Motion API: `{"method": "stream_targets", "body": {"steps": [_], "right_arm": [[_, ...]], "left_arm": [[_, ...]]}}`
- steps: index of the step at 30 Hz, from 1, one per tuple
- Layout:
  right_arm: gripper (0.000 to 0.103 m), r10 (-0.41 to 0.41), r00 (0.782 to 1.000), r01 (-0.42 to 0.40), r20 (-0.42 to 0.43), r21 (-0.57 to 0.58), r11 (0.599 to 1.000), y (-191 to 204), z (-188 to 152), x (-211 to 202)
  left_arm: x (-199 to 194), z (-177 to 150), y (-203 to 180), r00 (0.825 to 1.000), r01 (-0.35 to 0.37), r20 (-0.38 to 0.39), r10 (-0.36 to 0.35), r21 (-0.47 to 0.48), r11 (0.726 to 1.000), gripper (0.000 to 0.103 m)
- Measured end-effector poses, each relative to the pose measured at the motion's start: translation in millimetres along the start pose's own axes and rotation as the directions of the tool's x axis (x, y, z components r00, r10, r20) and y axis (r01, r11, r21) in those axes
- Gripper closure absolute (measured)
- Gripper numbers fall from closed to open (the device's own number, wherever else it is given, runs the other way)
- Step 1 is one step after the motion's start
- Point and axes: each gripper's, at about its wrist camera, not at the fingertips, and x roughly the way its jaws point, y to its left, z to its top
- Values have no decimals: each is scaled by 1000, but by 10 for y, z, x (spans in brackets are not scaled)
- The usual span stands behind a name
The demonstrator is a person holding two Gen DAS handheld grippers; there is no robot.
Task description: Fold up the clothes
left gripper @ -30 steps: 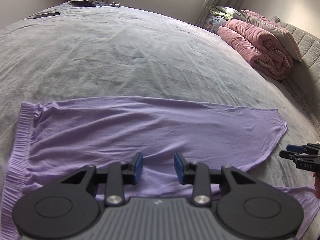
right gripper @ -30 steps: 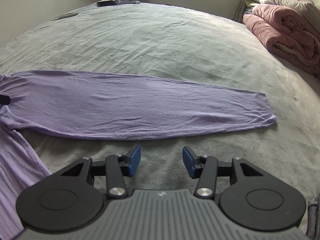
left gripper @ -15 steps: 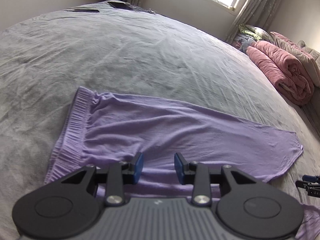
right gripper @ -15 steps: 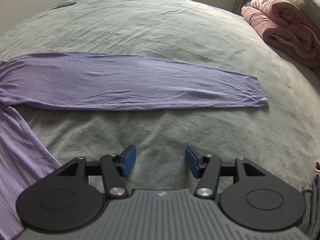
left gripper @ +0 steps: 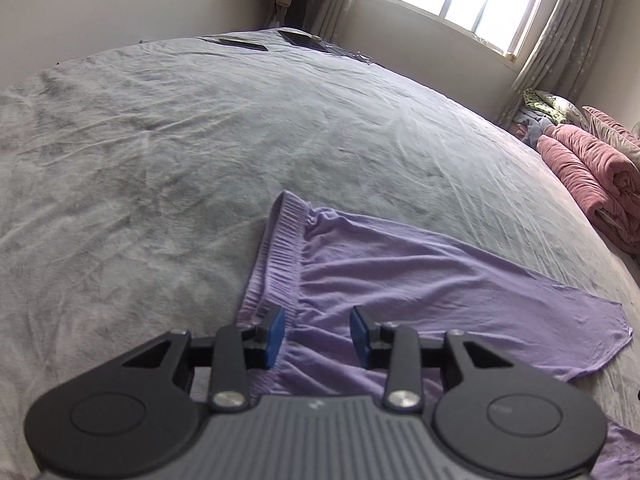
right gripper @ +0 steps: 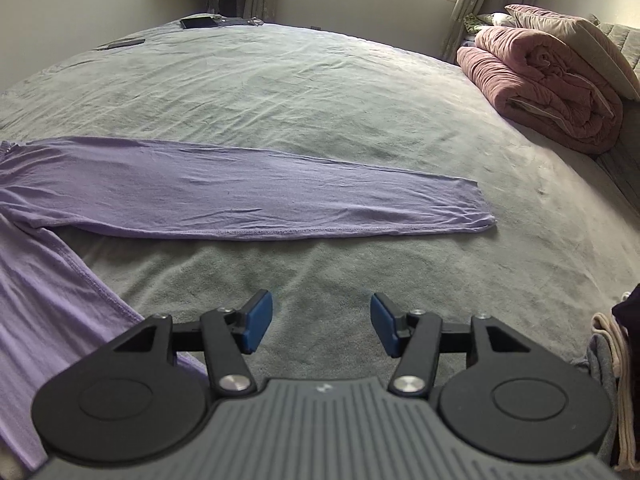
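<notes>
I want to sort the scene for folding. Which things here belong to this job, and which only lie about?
For the job:
- purple trousers
- left claw, open
- right claw, open

Only lying about:
- pink quilt
- dark flat things at the far edge
- clothes pile

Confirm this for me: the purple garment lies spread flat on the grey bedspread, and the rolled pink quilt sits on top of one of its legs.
Not quite. The rolled pink quilt sits well apart from the purple garment, by the bed's far right edge, as the right wrist view shows. The garment does lie spread flat on the grey bedspread.
</notes>
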Motion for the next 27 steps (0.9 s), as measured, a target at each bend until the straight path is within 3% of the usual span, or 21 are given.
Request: {"method": "stream_targets", "body": {"steps": [4,9,19,27], "right_arm": [[46,7,1000,-7,14,19,1000,20,-50,-113],[46,8,1000,-9,25,41,999,22,-119,-223],[46,2,999,-6,51,92,996,89,-371,-491],[46,0,999,-8,51,154,988,178,-614,-671]], "left_arm": [[26,-52,2,999,-32,-2,32,45,998,66],[49,-132,-108,990,-140,34,136,169,976,66],[-60,-168,-63,984,-177,66,168,171,969,66],[-486,-275,-48,976,-192,125,176,133,972,66]]}}
